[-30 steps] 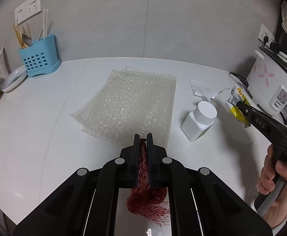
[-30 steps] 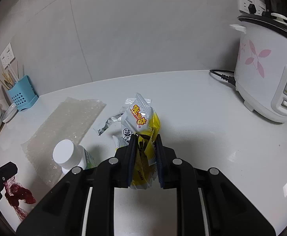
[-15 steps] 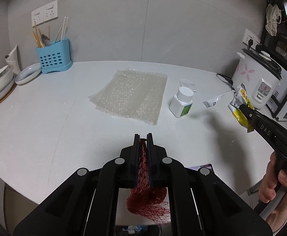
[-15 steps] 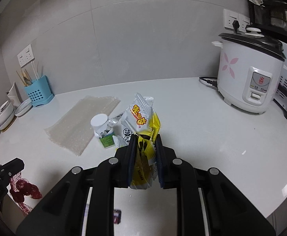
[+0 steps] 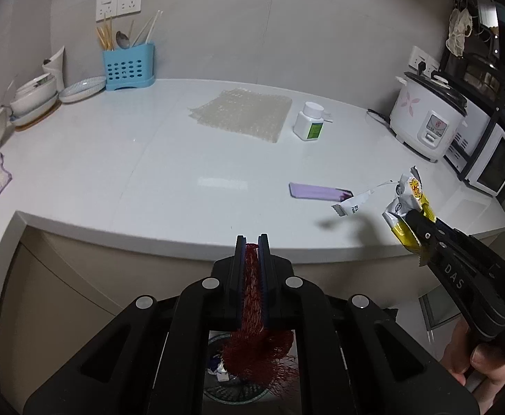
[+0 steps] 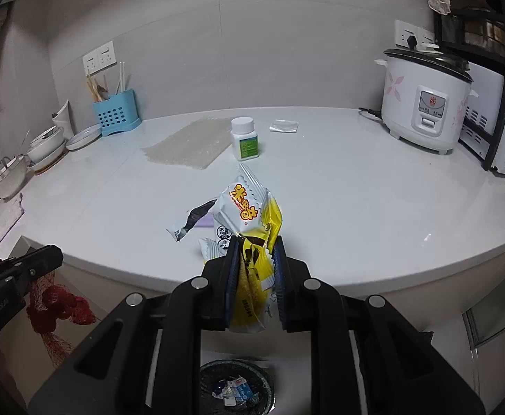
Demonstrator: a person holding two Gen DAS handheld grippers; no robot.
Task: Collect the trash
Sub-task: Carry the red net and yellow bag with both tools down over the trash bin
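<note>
My left gripper (image 5: 252, 242) is shut on a red mesh net (image 5: 256, 349), held off the counter's front edge above a dark trash bin (image 5: 235, 392). My right gripper (image 6: 254, 242) is shut on a yellow and white snack wrapper (image 6: 249, 214), also in front of the counter, above the bin (image 6: 235, 389), which holds scraps. The wrapper (image 5: 406, 204) and right gripper (image 5: 416, 223) show at the right of the left wrist view; the net (image 6: 57, 306) hangs at the left of the right wrist view. Bubble wrap (image 5: 244, 114), a white pill bottle (image 5: 309, 121) and a small clear packet (image 6: 283, 126) lie on the counter.
A purple phone (image 5: 320, 192) lies near the counter's (image 5: 148, 173) front edge. A rice cooker (image 6: 425, 103) and microwave (image 5: 491, 159) stand at the right. A blue utensil holder (image 5: 128, 65) and bowls (image 5: 33, 98) stand at the back left.
Both grippers have pulled back from over the counter to beyond its front edge, still holding the net and the wrapper. The bin has come into view below them.
</note>
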